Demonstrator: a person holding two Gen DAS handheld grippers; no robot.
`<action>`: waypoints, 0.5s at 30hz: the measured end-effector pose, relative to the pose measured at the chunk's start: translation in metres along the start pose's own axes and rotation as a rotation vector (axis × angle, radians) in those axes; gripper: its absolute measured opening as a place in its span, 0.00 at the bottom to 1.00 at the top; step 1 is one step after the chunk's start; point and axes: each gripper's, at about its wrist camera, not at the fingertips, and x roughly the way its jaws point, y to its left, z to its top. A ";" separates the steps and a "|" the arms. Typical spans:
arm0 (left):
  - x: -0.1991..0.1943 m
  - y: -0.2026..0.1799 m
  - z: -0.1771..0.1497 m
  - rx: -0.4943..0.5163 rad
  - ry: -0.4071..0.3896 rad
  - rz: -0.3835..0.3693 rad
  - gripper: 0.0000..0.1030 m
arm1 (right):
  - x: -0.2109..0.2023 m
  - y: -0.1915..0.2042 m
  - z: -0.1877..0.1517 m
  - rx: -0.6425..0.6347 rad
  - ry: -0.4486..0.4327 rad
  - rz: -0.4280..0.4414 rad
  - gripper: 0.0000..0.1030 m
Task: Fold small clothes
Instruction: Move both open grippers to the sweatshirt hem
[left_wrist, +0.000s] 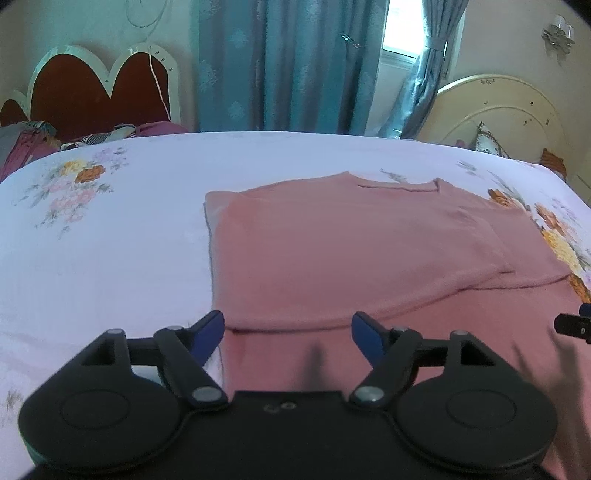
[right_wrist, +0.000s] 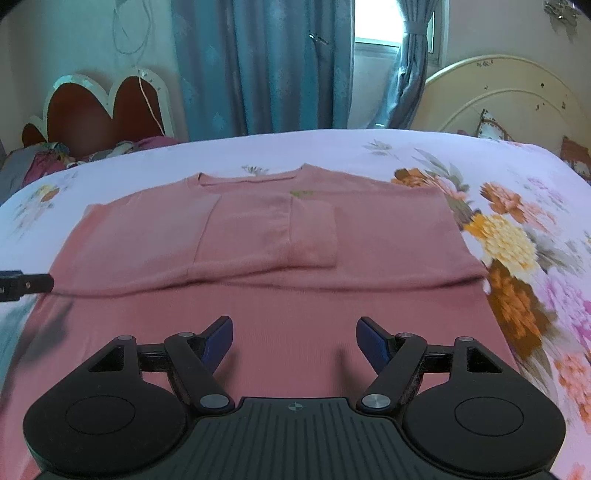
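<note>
A pink shirt (left_wrist: 332, 251) lies flat on the bed, its sides and sleeves folded inward, neckline at the far end; it also shows in the right wrist view (right_wrist: 266, 229). My left gripper (left_wrist: 288, 332) is open and empty, just above the shirt's near left part. My right gripper (right_wrist: 294, 341) is open and empty over the shirt's near middle. The right gripper's tip shows at the right edge of the left wrist view (left_wrist: 574, 325); the left gripper's tip shows at the left edge of the right wrist view (right_wrist: 26, 284).
The bed has a white floral sheet (left_wrist: 92, 240). A red heart-shaped headboard (left_wrist: 92, 88) with bundled clothes (left_wrist: 26, 140) is at far left. A cream headboard (right_wrist: 509, 99) with pillows stands at far right. Teal curtains (left_wrist: 280, 62) hang behind.
</note>
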 end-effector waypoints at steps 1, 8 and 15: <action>-0.004 -0.003 -0.002 0.000 0.001 -0.002 0.74 | -0.004 -0.002 -0.003 -0.003 0.002 -0.001 0.71; -0.035 -0.031 -0.019 0.016 -0.016 0.036 0.74 | -0.035 -0.021 -0.025 -0.013 0.007 0.028 0.71; -0.070 -0.075 -0.043 0.016 -0.022 0.083 0.76 | -0.069 -0.056 -0.060 -0.020 0.019 0.070 0.71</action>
